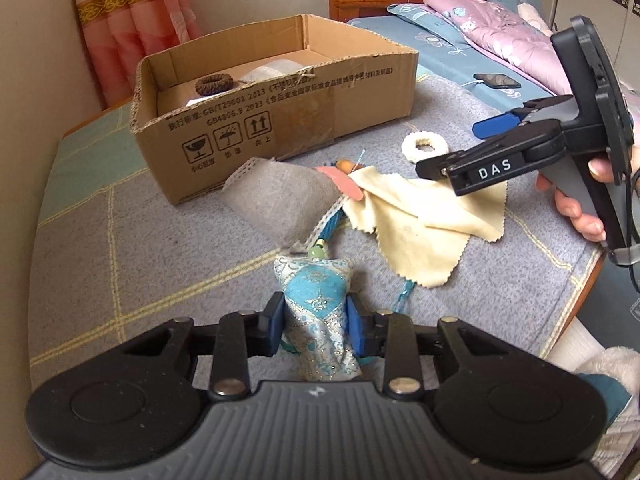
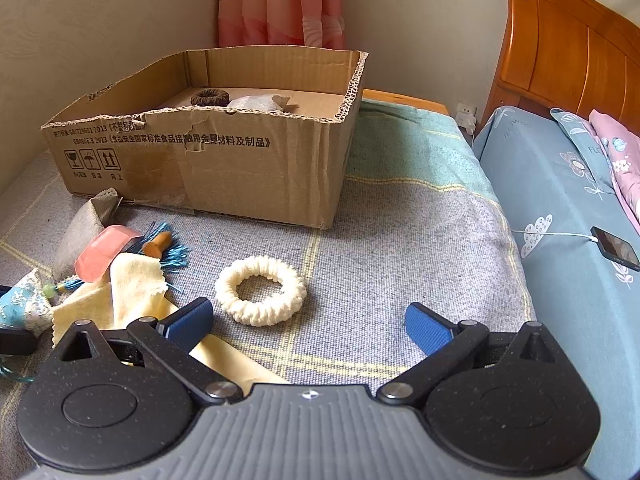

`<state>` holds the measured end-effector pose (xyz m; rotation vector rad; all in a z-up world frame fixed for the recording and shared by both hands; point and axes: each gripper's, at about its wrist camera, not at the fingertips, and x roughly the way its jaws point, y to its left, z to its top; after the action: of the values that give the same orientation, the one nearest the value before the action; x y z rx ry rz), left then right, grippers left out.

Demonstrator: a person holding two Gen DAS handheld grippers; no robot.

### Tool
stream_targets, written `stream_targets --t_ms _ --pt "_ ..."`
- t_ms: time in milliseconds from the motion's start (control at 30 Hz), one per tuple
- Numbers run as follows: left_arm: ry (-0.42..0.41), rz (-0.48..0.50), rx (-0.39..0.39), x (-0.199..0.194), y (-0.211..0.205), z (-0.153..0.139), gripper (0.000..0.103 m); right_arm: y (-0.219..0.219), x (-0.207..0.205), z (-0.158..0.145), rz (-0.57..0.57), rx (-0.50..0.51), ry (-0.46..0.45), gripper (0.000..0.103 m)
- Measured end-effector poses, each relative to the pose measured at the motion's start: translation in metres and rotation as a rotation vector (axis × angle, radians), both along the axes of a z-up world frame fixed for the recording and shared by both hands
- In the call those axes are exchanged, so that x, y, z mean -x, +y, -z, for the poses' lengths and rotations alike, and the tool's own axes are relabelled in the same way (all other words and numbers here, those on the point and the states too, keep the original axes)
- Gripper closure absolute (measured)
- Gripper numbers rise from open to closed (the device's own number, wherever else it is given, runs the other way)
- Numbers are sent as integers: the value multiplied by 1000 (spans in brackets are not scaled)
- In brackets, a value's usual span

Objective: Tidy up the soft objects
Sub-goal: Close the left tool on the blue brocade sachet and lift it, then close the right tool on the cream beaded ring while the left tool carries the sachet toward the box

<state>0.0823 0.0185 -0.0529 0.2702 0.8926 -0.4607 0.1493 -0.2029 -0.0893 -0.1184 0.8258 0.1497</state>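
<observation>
Left hand-held gripper (image 1: 314,326) is clamped on a small blue-and-silver brocade sachet (image 1: 316,296), both blue pads pressing its sides, down by the near edge of the grey checked blanket (image 1: 160,240) covering the surface everything sits on. Can't tell if the sachet is lifted or resting on the blanket.

Right hand-held gripper (image 2: 310,322) is wide open with nothing between its pads, hovering over the blanket just short of a cream knitted scrunchie (image 2: 261,291). Its left finger sits above a corner of the pale yellow zigzag-edged cloth (image 2: 136,288).

Just past the sachet there's a little heap: the yellow cloth, a grey mesh pouch (image 1: 276,196) leaning up, a pink soap-like block (image 2: 106,252) overlapping the cloth, and a blue tassel with a wooden-looking cap (image 2: 160,246). The cream scrunchie lies apart from that pile, toward the right side.

Further back, at the far edge near the wall, an open brown cardboard box (image 1: 280,120) with printed Chinese text. Inside it: a dark brown scrunchie (image 2: 210,97) and something whitish beside it, can't make out what.

Off the right edge there's a bed with a blue floral sheet (image 2: 560,208) and a phone on a charging cable (image 2: 616,248).
</observation>
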Motion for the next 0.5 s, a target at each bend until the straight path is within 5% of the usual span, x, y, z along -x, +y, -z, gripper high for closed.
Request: stream_targets --t_ms 500 --pt "14 -164 23 15 43 4 68 17 2 -2 -19 62 -32 0"
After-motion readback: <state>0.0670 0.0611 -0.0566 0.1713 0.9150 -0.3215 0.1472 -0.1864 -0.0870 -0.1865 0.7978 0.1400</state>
